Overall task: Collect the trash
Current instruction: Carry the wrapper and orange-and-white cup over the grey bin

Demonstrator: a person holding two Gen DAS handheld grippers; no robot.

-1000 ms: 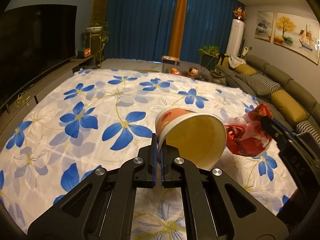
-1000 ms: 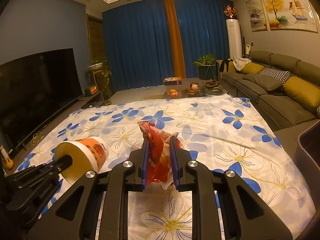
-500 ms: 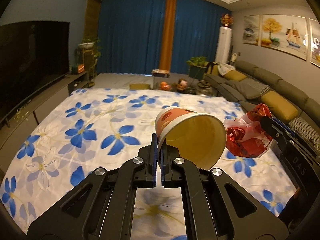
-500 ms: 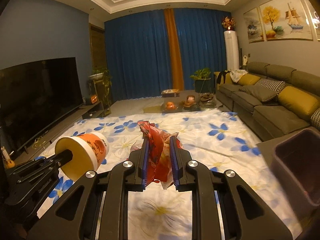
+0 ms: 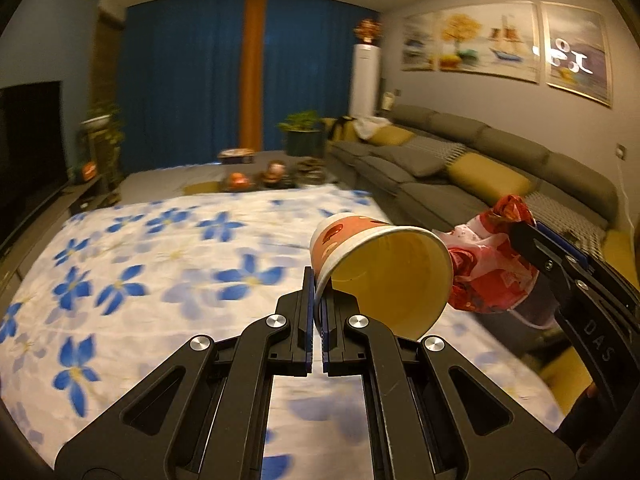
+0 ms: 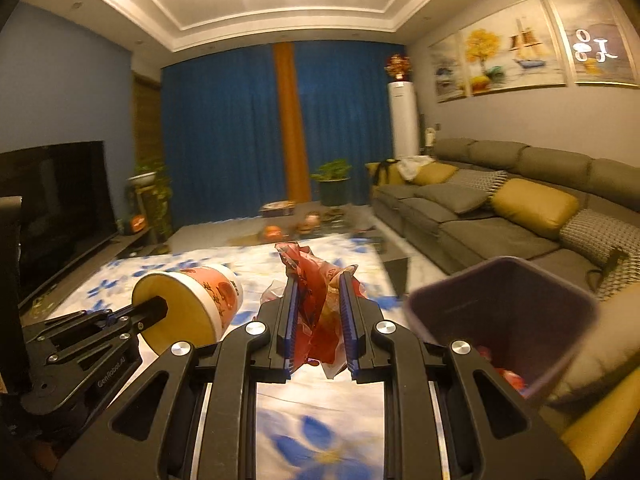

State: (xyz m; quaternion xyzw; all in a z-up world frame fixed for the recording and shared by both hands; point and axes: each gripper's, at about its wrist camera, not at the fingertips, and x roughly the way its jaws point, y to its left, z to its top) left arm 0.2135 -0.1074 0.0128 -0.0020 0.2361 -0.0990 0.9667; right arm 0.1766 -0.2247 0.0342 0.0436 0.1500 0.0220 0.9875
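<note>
My left gripper [image 5: 316, 284] is shut on the rim of an orange-and-white paper cup [image 5: 384, 272], which lies tipped with its open mouth toward the camera. In the right wrist view the same cup [image 6: 192, 304] hangs at the left, held by the left gripper [image 6: 150, 306]. My right gripper [image 6: 318, 300] is shut on a crumpled red plastic wrapper [image 6: 316, 280], seen also in the left wrist view as the wrapper [image 5: 488, 276] just right of the cup. A dark purple trash bin [image 6: 508, 312] stands close at the right, with red scraps inside.
A white cloth with blue flowers [image 5: 120, 280] covers the floor below both grippers. A grey sofa with yellow cushions [image 6: 520, 208] runs along the right wall behind the bin. A television [image 6: 52, 208] stands at the left, and small items and a plant [image 6: 332, 184] sit by the blue curtains.
Both grippers have risen and swung right with cup and wrapper still held. The purple bin has come into the right wrist view, close at the right; the sofa looks nearer.
</note>
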